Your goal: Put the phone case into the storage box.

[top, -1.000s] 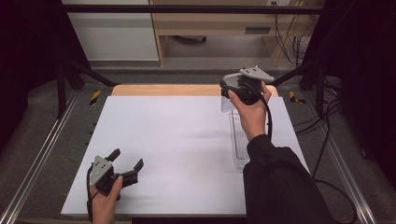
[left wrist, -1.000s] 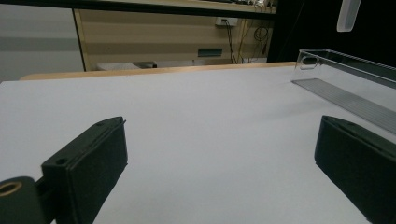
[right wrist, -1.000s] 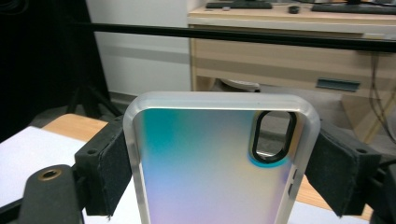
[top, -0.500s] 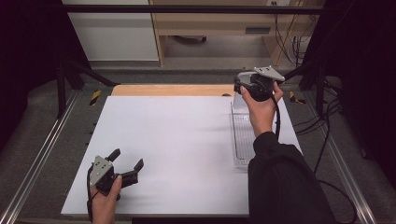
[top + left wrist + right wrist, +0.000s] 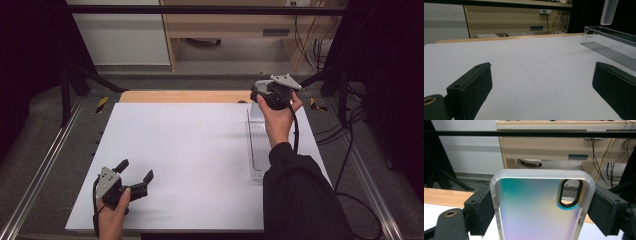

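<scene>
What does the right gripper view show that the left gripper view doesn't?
Right gripper view alone: the right tongs shut on an iridescent phone case with an oval camera cutout, its pads pressing both long edges; also black frame legs at the left. Left gripper view alone: the left tongs open with nothing between the pads, low over the white tabletop, and a clear plastic tray to the right. Both views: the white tabletop's wooden far edge, and the beige drawer unit with cables behind.

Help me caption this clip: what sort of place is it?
Probably a lab recording bench: a white board inside a metal frame, loose cables on grey carpet, and handheld grippers.
</scene>
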{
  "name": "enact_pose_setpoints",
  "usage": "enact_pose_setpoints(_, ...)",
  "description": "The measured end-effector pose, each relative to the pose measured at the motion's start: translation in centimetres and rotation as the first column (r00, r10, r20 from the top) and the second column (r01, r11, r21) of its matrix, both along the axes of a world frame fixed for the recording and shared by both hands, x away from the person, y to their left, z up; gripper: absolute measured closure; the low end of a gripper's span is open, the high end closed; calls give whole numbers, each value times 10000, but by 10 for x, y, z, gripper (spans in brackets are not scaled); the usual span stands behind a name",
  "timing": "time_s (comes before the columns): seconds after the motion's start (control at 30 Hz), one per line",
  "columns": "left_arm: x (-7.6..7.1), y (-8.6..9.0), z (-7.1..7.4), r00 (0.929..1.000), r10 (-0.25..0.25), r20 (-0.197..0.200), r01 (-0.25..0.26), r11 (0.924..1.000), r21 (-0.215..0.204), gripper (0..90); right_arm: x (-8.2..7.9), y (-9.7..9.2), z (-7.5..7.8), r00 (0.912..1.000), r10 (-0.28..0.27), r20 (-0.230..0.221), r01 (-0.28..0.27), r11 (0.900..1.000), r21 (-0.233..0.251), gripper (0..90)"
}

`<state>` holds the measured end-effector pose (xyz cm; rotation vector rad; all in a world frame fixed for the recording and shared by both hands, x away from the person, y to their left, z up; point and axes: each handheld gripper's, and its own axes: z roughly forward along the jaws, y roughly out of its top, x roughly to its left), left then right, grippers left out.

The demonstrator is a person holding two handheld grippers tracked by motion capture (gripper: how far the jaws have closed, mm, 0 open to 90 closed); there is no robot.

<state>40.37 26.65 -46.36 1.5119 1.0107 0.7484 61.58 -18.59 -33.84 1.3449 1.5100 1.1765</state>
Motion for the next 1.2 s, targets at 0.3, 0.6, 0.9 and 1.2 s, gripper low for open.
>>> enact_pose_setpoints(0.3, 0, 0, 0, 10000, -22, 16, 22, 10000, 19, 24, 14, -3, -21, 9980, -593, -225, 595, 9982, 77, 176)
enact_pose_setpoints(0.6, 0, -1, 0, 10000, -37, 13, 37, 10000, 15, 25, 25, -2, -34, 9945, -991, -342, 992, 9951, 19, 176)
enact_pose_setpoints(0.9, 0, -2, 0, 10000, -45, 31, 45, 10000, 9, 26, 32, 2, -44, 9924, -1153, -434, 1153, 9933, -33, 176)
enact_pose_setpoints(1.2, 0, -3, 0, 10000, -96, 12, 96, 9999, 69, 26, 33, 2, -57, 9901, -1278, -583, 1278, 9918, -29, 175)
